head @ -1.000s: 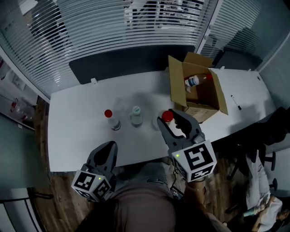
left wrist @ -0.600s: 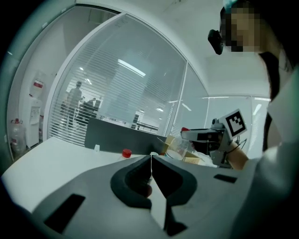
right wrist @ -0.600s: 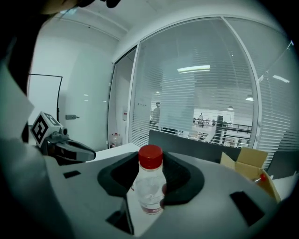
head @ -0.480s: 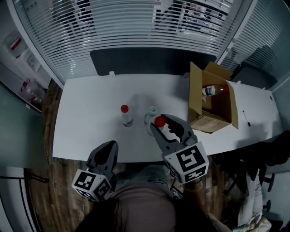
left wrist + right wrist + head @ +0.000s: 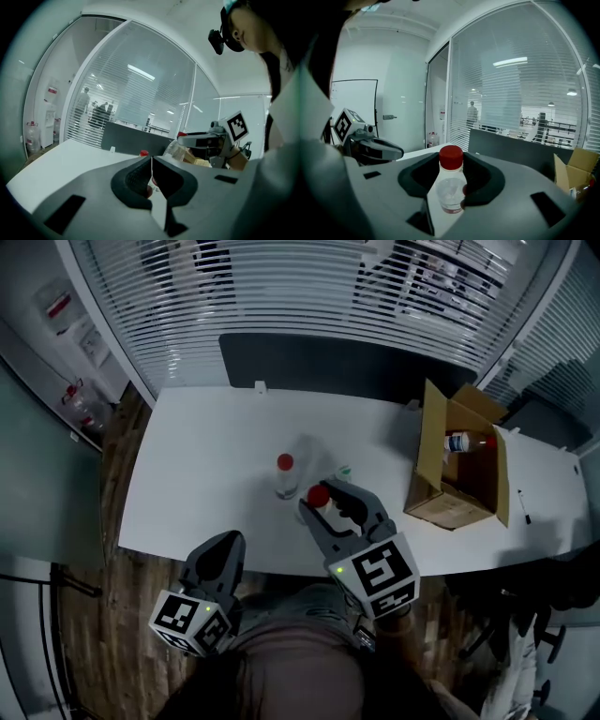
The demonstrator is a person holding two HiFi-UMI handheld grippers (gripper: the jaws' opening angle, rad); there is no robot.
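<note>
- Right tongs: one; closed on one clear red-capped bottle, which is held upright over the white surface.
- Left tongs: one; pressed together, nothing gripped, held off the surface's near edge.
- Standing bottles, two counted: red-capped standing bottle; greenish-capped bottle.
- Cardboard box: one, open; one lying bottle is seen inside.

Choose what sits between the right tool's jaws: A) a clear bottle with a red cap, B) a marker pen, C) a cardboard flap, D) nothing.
A: the right gripper view shows the right tool closed on the red-capped bottle, its jaws pressing the clear body.
</note>
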